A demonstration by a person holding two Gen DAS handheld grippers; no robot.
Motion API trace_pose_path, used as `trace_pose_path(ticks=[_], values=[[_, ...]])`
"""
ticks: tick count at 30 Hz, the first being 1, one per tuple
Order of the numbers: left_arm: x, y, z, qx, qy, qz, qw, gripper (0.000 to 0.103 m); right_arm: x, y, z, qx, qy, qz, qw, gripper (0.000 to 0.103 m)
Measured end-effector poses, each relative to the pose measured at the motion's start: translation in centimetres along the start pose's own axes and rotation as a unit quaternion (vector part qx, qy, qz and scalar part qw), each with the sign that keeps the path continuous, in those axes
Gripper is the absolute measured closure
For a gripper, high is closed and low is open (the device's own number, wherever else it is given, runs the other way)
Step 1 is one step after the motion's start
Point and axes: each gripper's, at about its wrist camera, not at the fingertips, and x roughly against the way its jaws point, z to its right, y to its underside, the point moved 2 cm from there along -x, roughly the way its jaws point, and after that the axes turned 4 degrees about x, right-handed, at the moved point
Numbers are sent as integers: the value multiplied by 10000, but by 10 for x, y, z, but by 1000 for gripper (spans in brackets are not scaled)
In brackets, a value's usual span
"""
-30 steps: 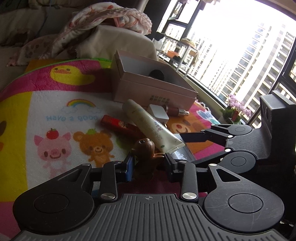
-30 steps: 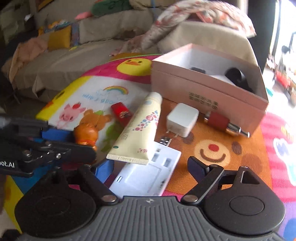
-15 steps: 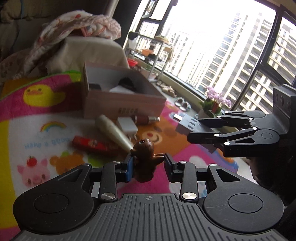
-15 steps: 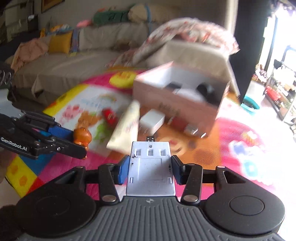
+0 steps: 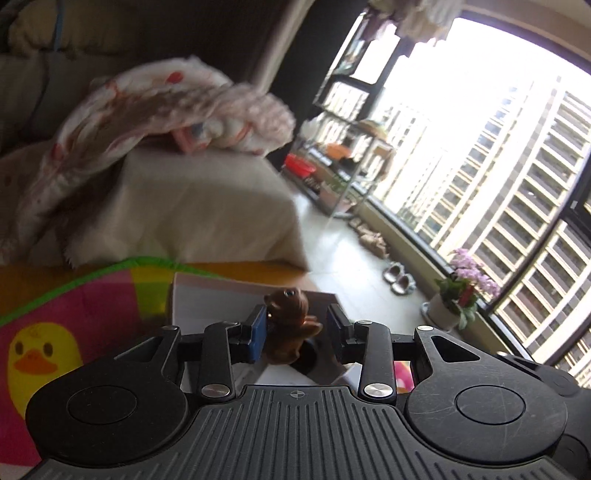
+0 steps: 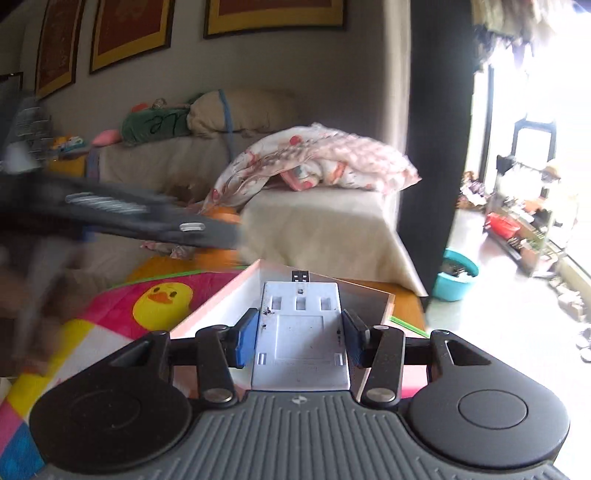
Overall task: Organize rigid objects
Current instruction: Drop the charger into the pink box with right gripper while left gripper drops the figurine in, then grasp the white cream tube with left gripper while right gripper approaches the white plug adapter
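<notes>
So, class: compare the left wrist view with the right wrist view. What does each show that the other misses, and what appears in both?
Only the left wrist view: a brown bear figurine in the left hand-held gripper, and potted flowers by the window.

Only the right wrist view: a white plastic adapter in the right hand-held gripper, and framed pictures.

Both: the open box, duck mat and crumpled blanket.

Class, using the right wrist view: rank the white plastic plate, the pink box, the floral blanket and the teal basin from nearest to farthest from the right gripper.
1. White plastic plate: clamped between the right gripper's jaws.
2. Pink box: just beyond and below, open.
3. Floral blanket: farther back, draped on the sofa.
4. Teal basin: on the floor to the right; too close to call against the blanket.
</notes>
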Motion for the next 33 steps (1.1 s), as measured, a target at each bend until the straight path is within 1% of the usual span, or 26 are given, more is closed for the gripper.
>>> trace_pose_path(ticks=[1,2,4,6,8,10,12,13,15,17,21,24,26,27,28,29,31,32,33], values=[[-8,3,-6,101,-77,-49,9999,65,-5,1,2,-80,91,-52,9999,40],[-11,8,-11,153,-106,-52,9998,65,-6,4,3,-114,164,-49,9998,35],[-6,19,-18,146,-110,69,9998,65,1,20,3,-70,232,39,9997,23],[8,30,-22,16,-193,190,9996,65,11,42,1,4,350,53,9994,19],[31,45,-24,-111,-277,376,9988,65,19,65,-1,27,347,-102,9993,19],[56,64,-27,-164,-353,586,9975,65,21,87,-4,-60,210,-331,9992,18],[76,84,-35,3,-406,733,9965,65,18,104,-7,-225,124,-547,9982,18],[83,94,-39,121,-402,747,9963,65,14,110,-8,-342,81,-644,9973,18],[96,114,-47,385,-394,711,9959,65,0,116,-9,-678,-28,-869,9939,19],[100,129,-55,574,-410,599,9957,65,-14,117,-10,-1027,-123,-981,9898,18],[97,149,-67,904,-414,356,9944,65,-38,113,-18,-1501,53,-1049,9831,18],[90,152,-70,980,-367,303,9940,65,-47,111,-26,-1748,193,-999,9793,16],[84,152,-72,1010,-316,294,9940,65,-47,111,-35,-1660,125,-967,9813,18],[79,152,-71,1003,-278,248,9943,65,-46,112,-39,-1571,-10,-950,9830,21],[74,153,-71,991,-229,174,9947,65,-43,112,-44,-1435,-167,-903,9854,29],[69,154,-69,979,-163,82,9950,65,-39,113,-49,-1258,-328,-869,9877,32],[62,160,-62,891,-24,-80,9960,64,-32,112,-55,-926,-570,-871,9902,36],[59,162,-58,832,86,-151,9964,65,-27,114,-57,-802,-662,-878,9907,37],[56,165,-53,767,205,-243,9965,65,-23,117,-59,-691,-760,-929,9904,40]])
